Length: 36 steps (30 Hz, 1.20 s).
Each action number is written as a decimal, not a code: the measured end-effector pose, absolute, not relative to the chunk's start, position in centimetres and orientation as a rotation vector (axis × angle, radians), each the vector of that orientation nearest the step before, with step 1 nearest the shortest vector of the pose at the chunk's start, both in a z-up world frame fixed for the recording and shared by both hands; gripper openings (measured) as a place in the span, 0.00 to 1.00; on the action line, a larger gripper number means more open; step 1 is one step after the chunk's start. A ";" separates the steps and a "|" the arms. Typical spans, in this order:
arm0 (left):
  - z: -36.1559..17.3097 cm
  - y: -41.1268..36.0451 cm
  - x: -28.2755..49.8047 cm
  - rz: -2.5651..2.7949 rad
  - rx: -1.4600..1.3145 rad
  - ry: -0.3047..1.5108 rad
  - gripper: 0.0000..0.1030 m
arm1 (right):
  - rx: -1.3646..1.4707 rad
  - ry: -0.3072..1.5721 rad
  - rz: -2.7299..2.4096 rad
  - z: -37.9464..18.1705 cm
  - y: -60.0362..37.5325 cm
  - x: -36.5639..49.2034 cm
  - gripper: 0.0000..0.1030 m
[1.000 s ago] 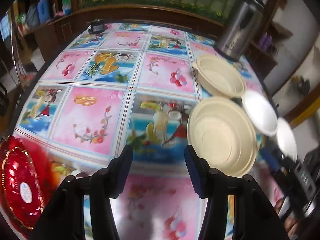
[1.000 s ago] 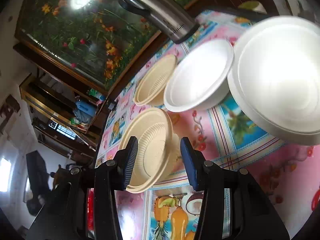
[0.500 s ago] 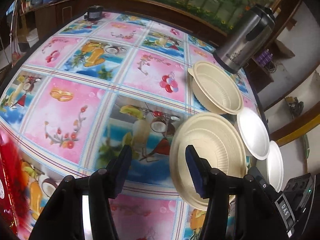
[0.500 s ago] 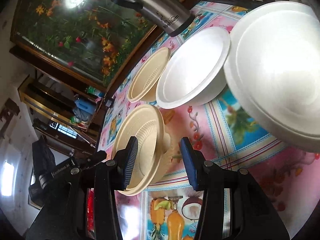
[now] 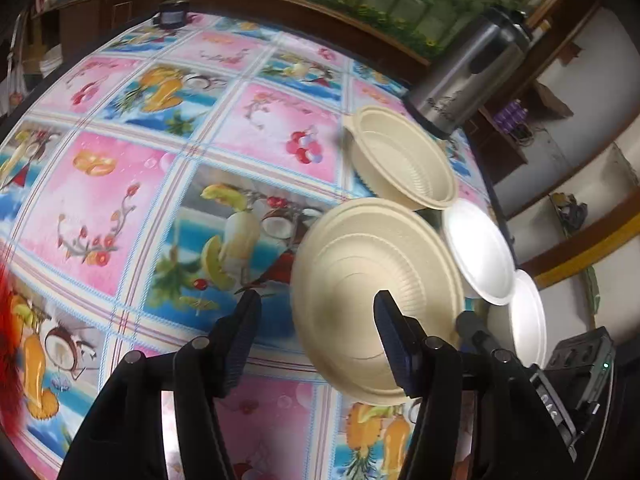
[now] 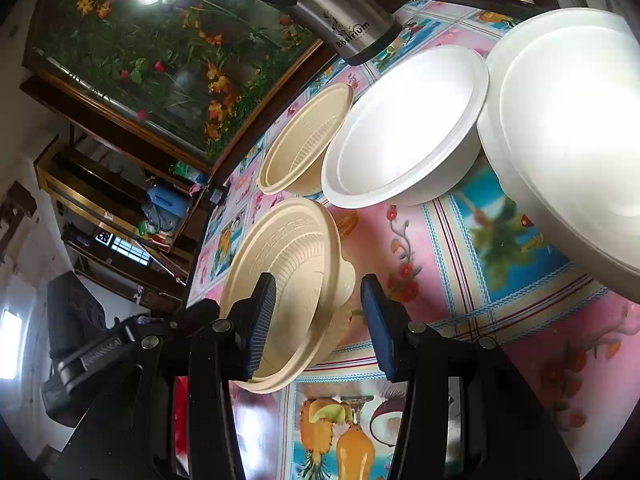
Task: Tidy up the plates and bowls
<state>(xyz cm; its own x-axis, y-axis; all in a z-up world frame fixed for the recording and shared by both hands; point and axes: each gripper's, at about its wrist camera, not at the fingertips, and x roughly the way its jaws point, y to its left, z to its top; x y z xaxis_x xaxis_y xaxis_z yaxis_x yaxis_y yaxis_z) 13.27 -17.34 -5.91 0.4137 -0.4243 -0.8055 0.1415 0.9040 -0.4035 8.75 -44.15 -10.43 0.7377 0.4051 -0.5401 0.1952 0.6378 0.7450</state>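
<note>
A large cream plate rests on a cream bowl on the flowered tablecloth; in the right wrist view the cream plate sits just ahead of my fingers. A second cream bowl stands behind it, also visible in the right wrist view. A white bowl and a second white bowl stand to the right. My left gripper is open at the plate's near edge. My right gripper is open, straddling the plate's rim.
A steel thermos stands at the table's back edge. A red plate shows at the far left. A small dark object sits at the far edge. The right gripper's body is at the lower right.
My left gripper has moved right and forward toward the cream plate, so the red plate slid almost out of view. My right gripper has edged closer to the plate's rim.
</note>
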 end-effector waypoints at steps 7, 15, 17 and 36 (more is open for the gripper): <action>-6.5 -16.9 13.1 -0.320 -0.293 1.082 0.52 | 0.893 0.750 0.126 -10.3 -43.9 8.6 0.43; -7.5 -16.8 12.9 -0.317 -0.296 1.098 0.32 | 0.871 0.763 0.115 -10.8 -43.7 8.6 0.41; -7.7 -16.8 12.8 -0.325 -0.298 1.098 0.26 | 0.848 0.774 0.119 -10.8 -43.3 8.7 0.28; -6.7 -15.3 9.9 -0.318 -0.225 1.013 0.14 | 0.675 0.764 0.177 -9.8 -40.9 9.2 0.15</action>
